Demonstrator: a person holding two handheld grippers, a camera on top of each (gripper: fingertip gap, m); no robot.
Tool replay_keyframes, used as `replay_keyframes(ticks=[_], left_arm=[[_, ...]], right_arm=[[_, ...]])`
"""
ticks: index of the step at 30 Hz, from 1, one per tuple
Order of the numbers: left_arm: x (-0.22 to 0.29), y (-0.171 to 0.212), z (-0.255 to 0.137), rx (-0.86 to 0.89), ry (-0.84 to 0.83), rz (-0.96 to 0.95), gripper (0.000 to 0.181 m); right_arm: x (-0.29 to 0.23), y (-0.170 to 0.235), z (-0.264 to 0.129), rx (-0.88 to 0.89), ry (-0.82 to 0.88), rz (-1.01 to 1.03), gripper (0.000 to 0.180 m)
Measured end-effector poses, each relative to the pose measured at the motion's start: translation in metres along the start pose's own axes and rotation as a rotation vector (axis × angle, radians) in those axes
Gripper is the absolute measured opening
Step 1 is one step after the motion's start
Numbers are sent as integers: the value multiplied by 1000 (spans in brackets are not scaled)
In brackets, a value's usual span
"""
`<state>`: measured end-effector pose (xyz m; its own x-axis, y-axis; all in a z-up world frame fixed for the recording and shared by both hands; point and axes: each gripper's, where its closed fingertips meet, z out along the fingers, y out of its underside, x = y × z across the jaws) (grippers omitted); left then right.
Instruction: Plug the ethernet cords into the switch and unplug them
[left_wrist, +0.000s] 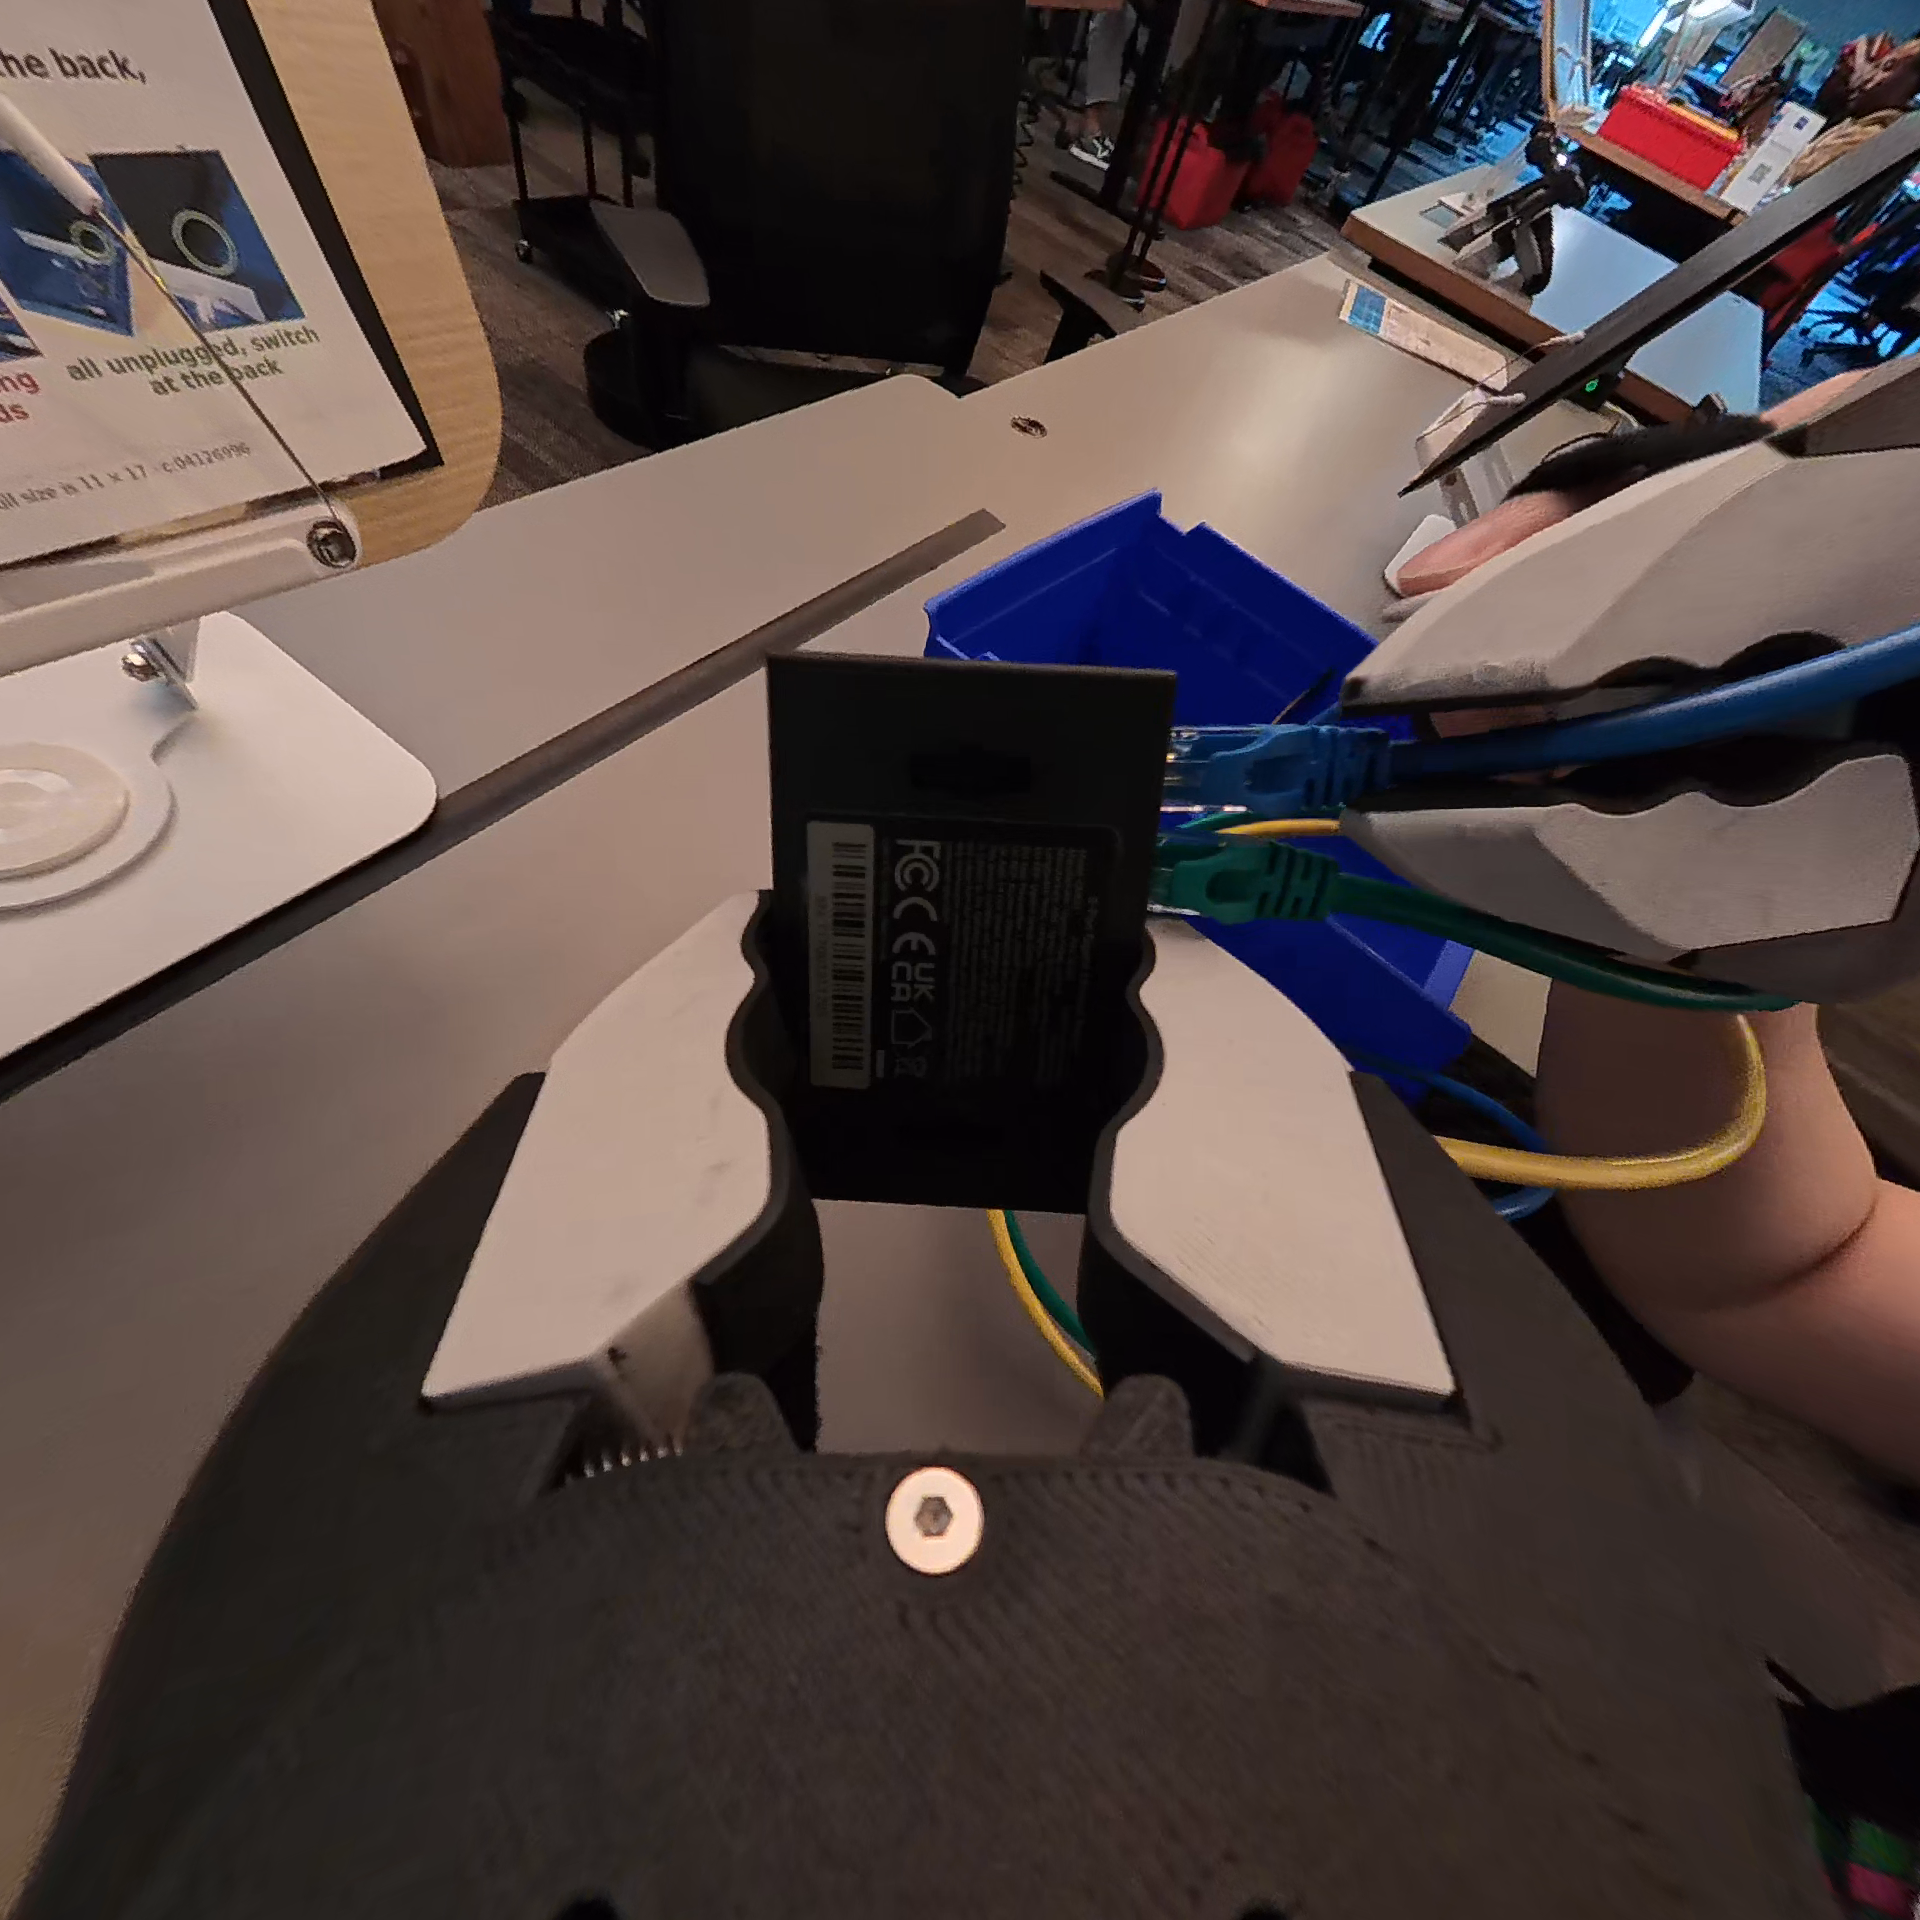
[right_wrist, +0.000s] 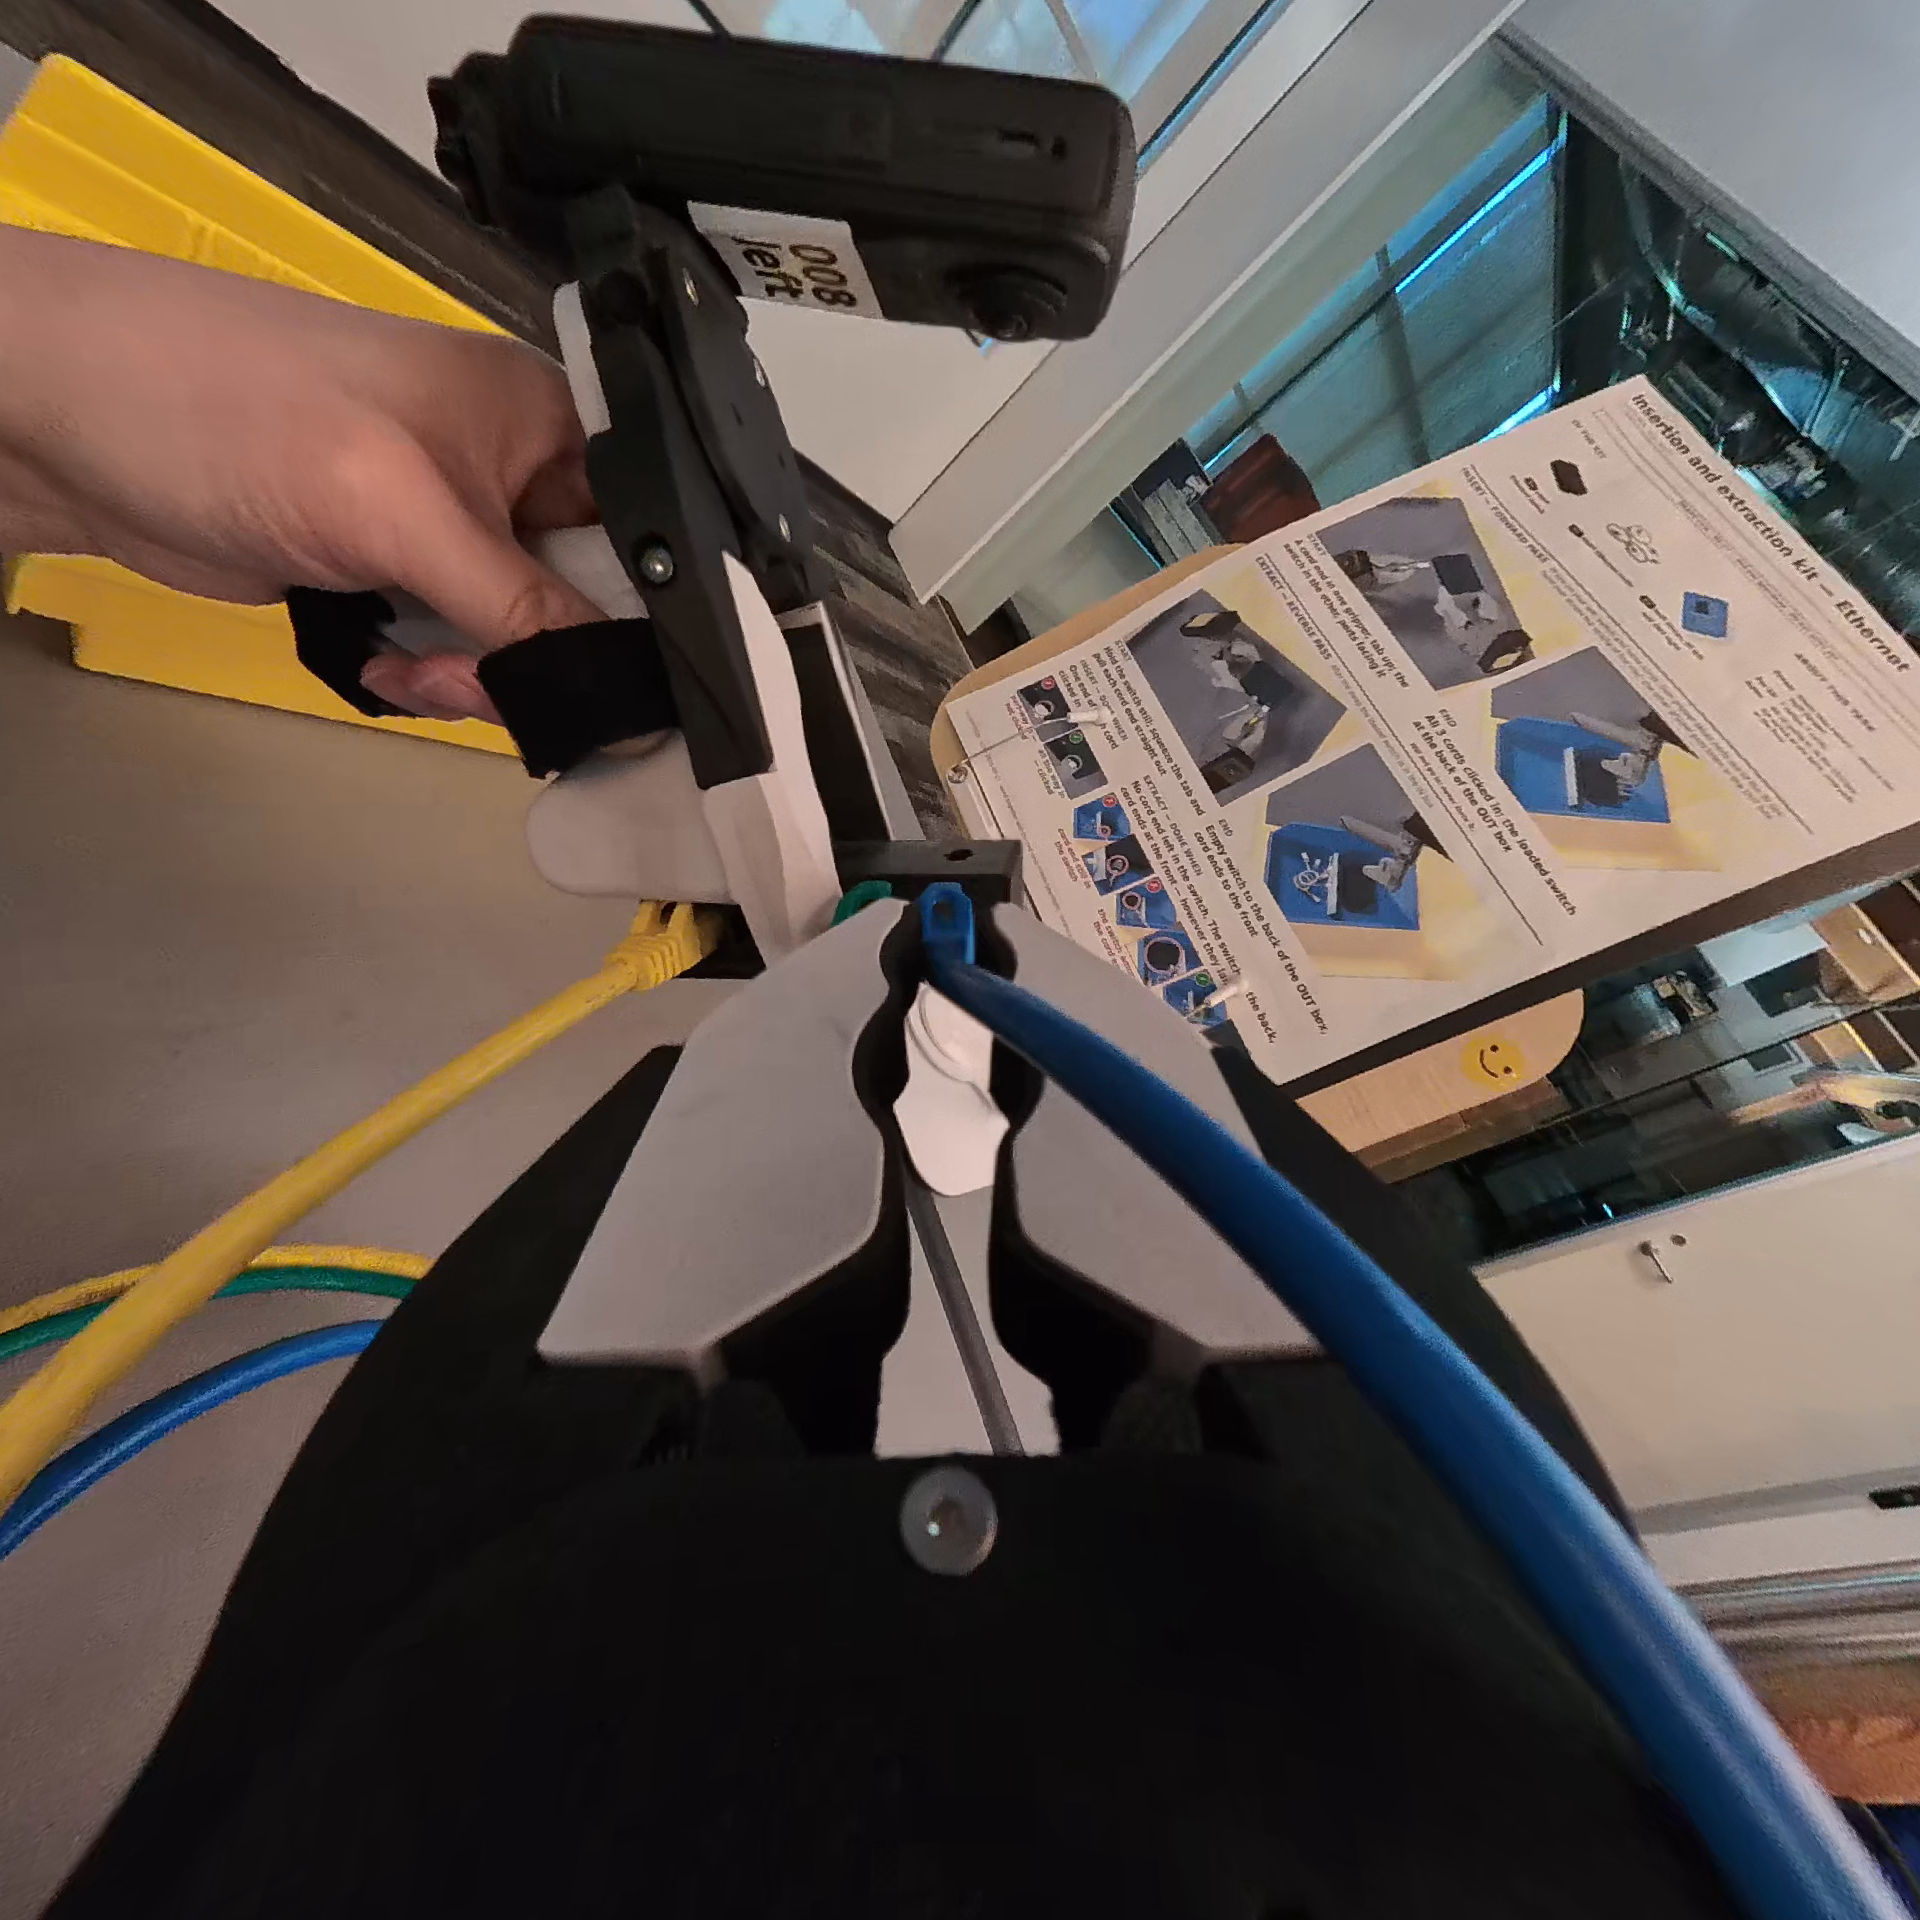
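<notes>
Our left tongs (left_wrist: 951, 997) clench the black switch (left_wrist: 966, 831) upright above the tabletop (left_wrist: 623, 623); our right tongs (right_wrist: 940, 935), reaching in sideways, grasp the blue cord (left_wrist: 1288, 764) at its port.

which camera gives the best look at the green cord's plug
The left wrist view: the green plug shows side-on, whole, at the switch edge, just below the blue plug. In the right wrist view only a green sliver peeks past the right tool.

grey table (left_wrist: 1195, 436) | black chair (left_wrist: 831, 177) | wood-plank floor (left_wrist: 1049, 229) | glass windows (right_wrist: 1475, 312)
</notes>
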<state>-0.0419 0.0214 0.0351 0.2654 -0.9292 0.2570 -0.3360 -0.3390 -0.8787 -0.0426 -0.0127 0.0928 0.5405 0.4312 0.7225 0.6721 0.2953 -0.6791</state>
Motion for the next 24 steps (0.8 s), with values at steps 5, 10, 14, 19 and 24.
replay_keyframes(ticks=[5, 10, 14, 19, 24], left_arm=[[-1, 2, 1, -9, -3, 5, 60], [0, 3, 2, -15, 10, 4, 60], [-1, 3, 2, -22, 6, 7, 60], [-7, 3, -1, -17, -7, -5, 60], [-8, 3, -1, -16, -5, -10, 60]], right_arm=[[-1, 3, 0, -31, 1, -26, 12], [-2, 3, 0, -52, -9, -15, 12], [-3, 3, 0, -44, -25, -10, 12], [-3, 1, 2, 16, 15, -76, 13], [-2, 0, 4, 77, 24, -69, 14]])
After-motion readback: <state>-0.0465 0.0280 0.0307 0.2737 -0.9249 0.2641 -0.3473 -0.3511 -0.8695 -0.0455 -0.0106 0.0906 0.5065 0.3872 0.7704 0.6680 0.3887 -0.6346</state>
